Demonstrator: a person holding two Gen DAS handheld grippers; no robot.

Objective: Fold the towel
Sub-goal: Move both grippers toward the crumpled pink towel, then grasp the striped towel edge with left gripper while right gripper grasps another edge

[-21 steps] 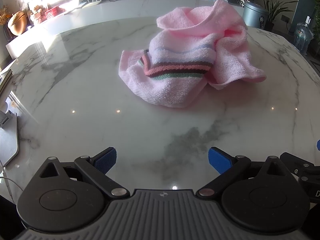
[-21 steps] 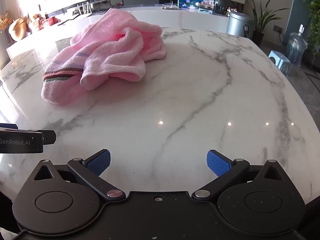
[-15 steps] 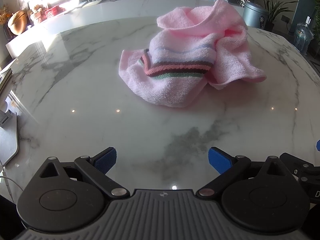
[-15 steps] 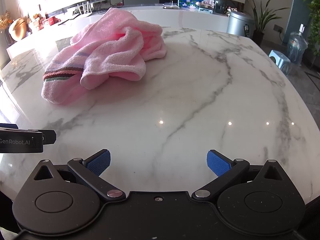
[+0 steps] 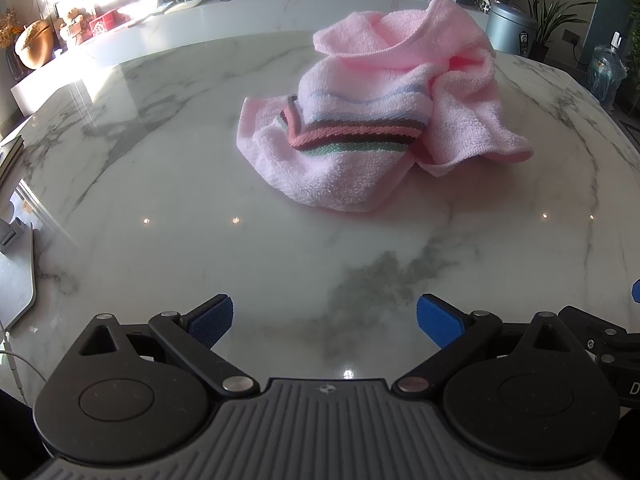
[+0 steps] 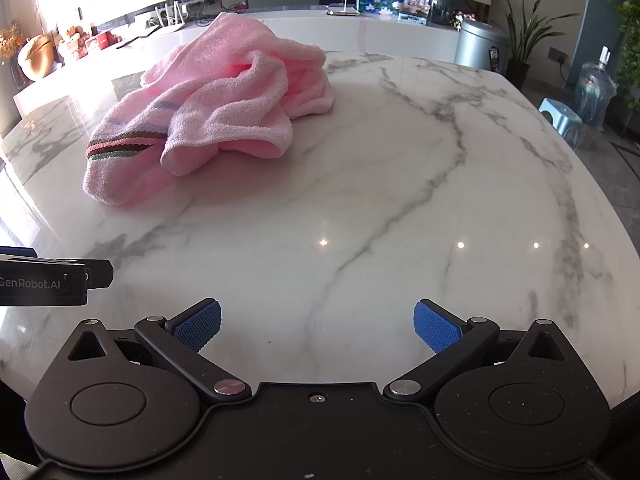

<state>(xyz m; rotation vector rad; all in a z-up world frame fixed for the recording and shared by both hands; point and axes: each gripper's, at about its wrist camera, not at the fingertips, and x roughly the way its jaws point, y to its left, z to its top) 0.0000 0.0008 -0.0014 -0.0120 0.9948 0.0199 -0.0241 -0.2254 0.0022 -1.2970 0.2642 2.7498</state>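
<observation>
The towel (image 5: pixel 376 128) is pink terry cloth, its pile looped and nubbly, matt all over, with a flatter woven band of stripes (image 5: pixel 352 136) across it. Under it the table (image 5: pixel 160 200) looks like polished white marble with grey veins, glossy enough to throw back small ceiling lights. The left gripper (image 5: pixel 325 318) has matt black plastic arms, bright metal pivot pins and blue pads (image 5: pixel 211 319) with a fine mesh-like grain; its housing is ribbed grey plastic. The right gripper (image 6: pixel 317 325) is built the same, its black plastic lightly dusty. Past the far edge a bin (image 6: pixel 478 44) has a dull, metal-looking sheen.
</observation>
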